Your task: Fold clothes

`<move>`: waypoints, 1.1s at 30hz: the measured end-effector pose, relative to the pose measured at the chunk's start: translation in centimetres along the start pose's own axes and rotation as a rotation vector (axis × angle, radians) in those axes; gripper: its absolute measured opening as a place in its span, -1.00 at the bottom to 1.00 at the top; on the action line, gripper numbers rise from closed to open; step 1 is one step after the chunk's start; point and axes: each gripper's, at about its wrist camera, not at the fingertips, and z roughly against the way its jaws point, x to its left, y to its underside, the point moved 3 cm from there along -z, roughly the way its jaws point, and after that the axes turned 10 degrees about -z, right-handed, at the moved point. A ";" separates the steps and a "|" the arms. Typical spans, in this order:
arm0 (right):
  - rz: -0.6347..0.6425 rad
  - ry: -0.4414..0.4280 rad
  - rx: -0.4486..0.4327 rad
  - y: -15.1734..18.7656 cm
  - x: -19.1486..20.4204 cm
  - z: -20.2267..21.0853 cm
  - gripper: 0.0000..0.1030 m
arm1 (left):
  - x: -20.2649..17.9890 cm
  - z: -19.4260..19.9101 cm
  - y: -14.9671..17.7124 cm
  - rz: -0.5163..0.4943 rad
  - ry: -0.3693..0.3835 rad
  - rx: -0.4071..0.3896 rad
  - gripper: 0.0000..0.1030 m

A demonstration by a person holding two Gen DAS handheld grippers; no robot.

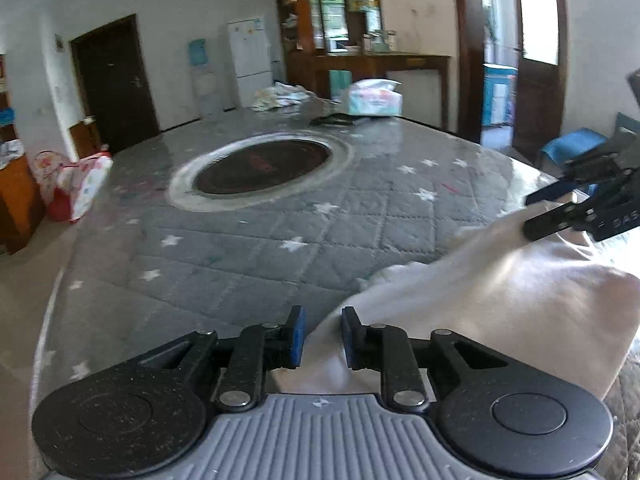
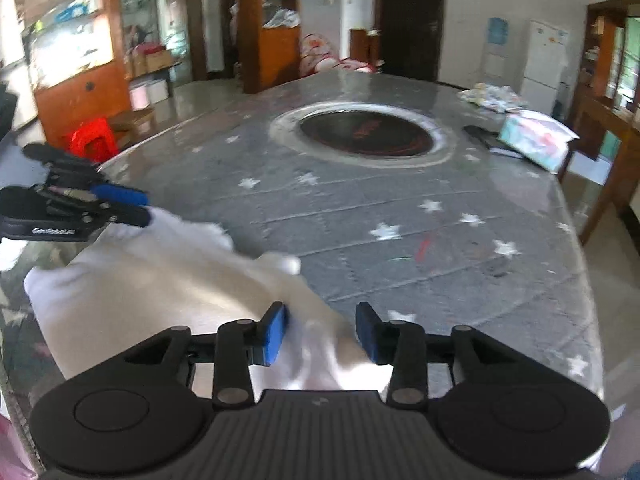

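Observation:
A white garment (image 1: 500, 280) lies bunched on the grey star-patterned table cover (image 1: 260, 232). My left gripper (image 1: 323, 336) is open, its blue pads (image 1: 298, 336) on either side of a fold of the cloth near the table's near edge. In the right wrist view the same garment (image 2: 160, 292) spreads to the left, and my right gripper (image 2: 322, 332) is open with cloth rising between its blue pads (image 2: 276, 332). Each gripper shows in the other's view: the right one (image 1: 552, 212) over the cloth's far corner, the left one (image 2: 136, 206) likewise.
A round dark hotplate (image 1: 264, 166) is set in the table's middle. A tissue pack (image 1: 374, 98), a dark flat object (image 1: 332, 120) and a pile of patterned cloth (image 1: 280, 96) lie at the far end. Cabinets, a fridge (image 1: 250, 60) and a red stool (image 2: 92, 136) stand around.

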 end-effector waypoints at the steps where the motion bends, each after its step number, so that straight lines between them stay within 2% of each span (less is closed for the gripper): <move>1: -0.013 0.015 -0.015 -0.1 -0.3 0.5 -0.25 | 0.1 0.5 -0.1 0.007 -0.016 -0.004 -0.56; 5: -0.040 0.029 -0.078 -0.4 -0.4 2.7 -0.28 | -1.2 2.9 -0.5 0.016 -0.028 -0.039 -0.57; 7: -0.041 0.004 -0.088 -0.3 0.1 3.0 -0.35 | -2.6 4.0 -0.5 0.032 0.017 -0.061 -0.57; 9: -0.044 -0.032 -0.073 0.1 0.8 2.7 -0.46 | -4.1 4.7 -0.3 0.032 0.064 -0.073 -0.56; 12: -0.068 -0.046 -0.035 0.9 0.9 1.2 -0.48 | -5.6 4.6 0.3 0.046 0.108 -0.056 -0.56; 17: -0.130 -0.032 0.005 1.7 -0.6 -0.3 -0.50 | -6.0 3.7 2.0 0.079 0.111 0.000 -0.57; 20: -0.074 -0.040 -0.002 0.8 0.4 0.3 -0.49 | -6.2 4.1 2.1 0.084 0.109 -0.009 -0.43; 24: 0.002 -0.090 -0.006 -0.5 2.7 0.4 -0.49 | -6.4 4.3 2.2 0.083 0.106 -0.017 -0.37; 29: 0.048 -0.143 0.027 -1.8 5.9 -2.3 -0.54 | -6.3 4.4 2.6 0.102 0.109 -0.020 -0.36; 33: 0.044 -0.114 0.067 -1.7 6.7 -5.2 -0.60 | -6.2 4.5 3.0 0.121 0.112 -0.019 -0.30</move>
